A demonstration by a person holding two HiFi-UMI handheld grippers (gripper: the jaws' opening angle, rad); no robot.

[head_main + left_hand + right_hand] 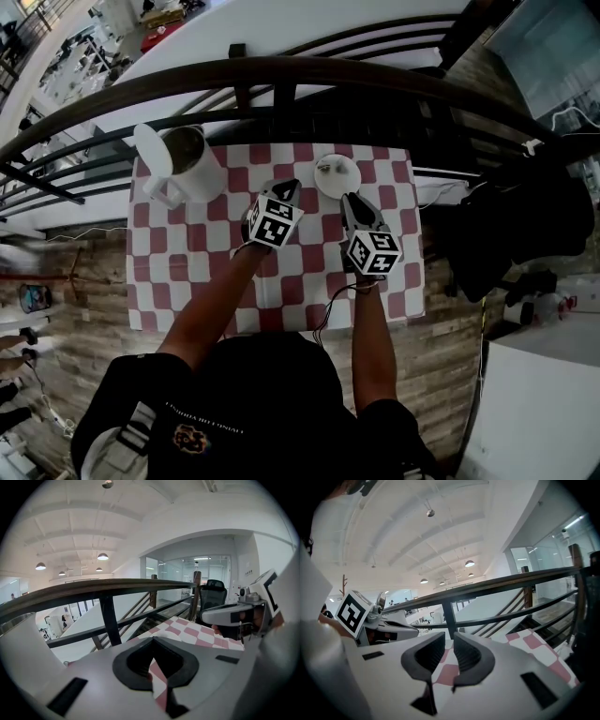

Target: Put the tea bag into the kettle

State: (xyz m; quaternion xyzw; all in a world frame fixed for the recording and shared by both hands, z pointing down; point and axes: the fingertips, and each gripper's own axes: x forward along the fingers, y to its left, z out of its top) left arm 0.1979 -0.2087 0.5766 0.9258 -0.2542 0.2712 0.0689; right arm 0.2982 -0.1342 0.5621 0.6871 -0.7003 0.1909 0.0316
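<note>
Likely light and limp, the tea bag (327,169) on the saucer (349,184) wants a gentle pinch at its top; left gripper (290,190) closed on nothing, right gripper (351,201) narrowly parted, empty.

We see our left gripper (153,641) with its jaws together and empty, over the checked surface (187,632). The right gripper (234,616) is beside it, and a dark railing (93,590) beyond.

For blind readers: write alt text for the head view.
Seen from above, a person holds a left claw and a right claw over a red-and-white checked table. A white kettle with its lid open stands at the far left, a white dish at the far middle, before a railing.
</note>
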